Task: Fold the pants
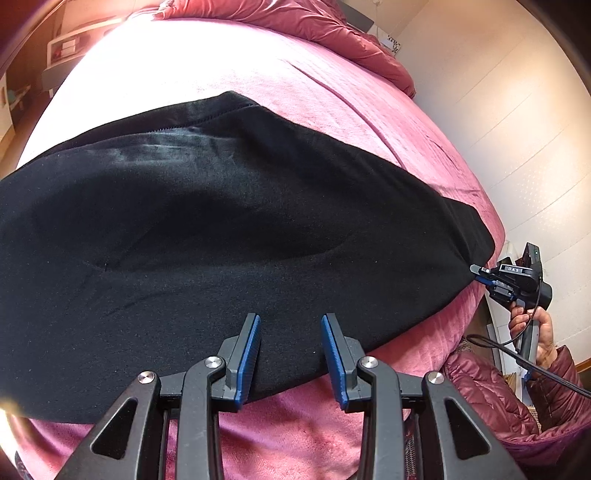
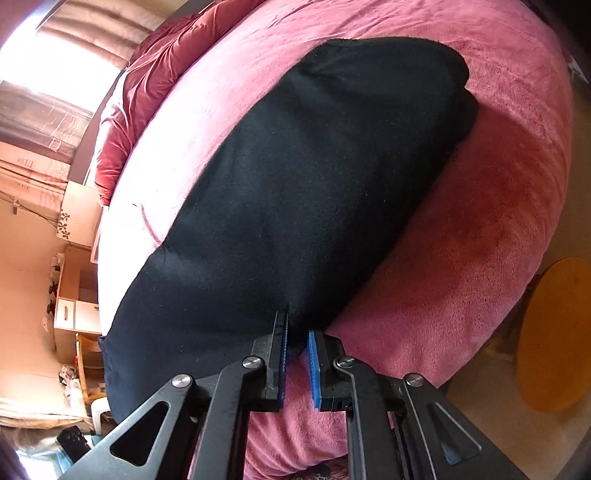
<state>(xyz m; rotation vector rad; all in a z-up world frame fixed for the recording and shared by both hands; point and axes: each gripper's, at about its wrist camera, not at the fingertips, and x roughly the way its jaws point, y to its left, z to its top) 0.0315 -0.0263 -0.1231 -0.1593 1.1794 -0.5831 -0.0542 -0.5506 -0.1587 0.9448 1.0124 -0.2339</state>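
Black pants (image 1: 221, 229) lie flat across a pink blanket-covered bed (image 1: 332, 110); they also show in the right wrist view (image 2: 314, 184). My left gripper (image 1: 291, 321) is open, its fingertips hovering over the near edge of the pants with nothing between them. My right gripper (image 2: 297, 325) is shut on a corner of the pants at the near edge of the cloth. The right gripper also shows in the left wrist view (image 1: 478, 271), pinching the pants' right end at the bed's edge.
A red duvet (image 1: 295, 22) is bunched at the head of the bed. A wall (image 1: 498, 110) runs along the right side. A round yellow mat (image 2: 554, 343) lies on the floor. Wooden shelves and drawers (image 2: 74, 306) stand beside the bed.
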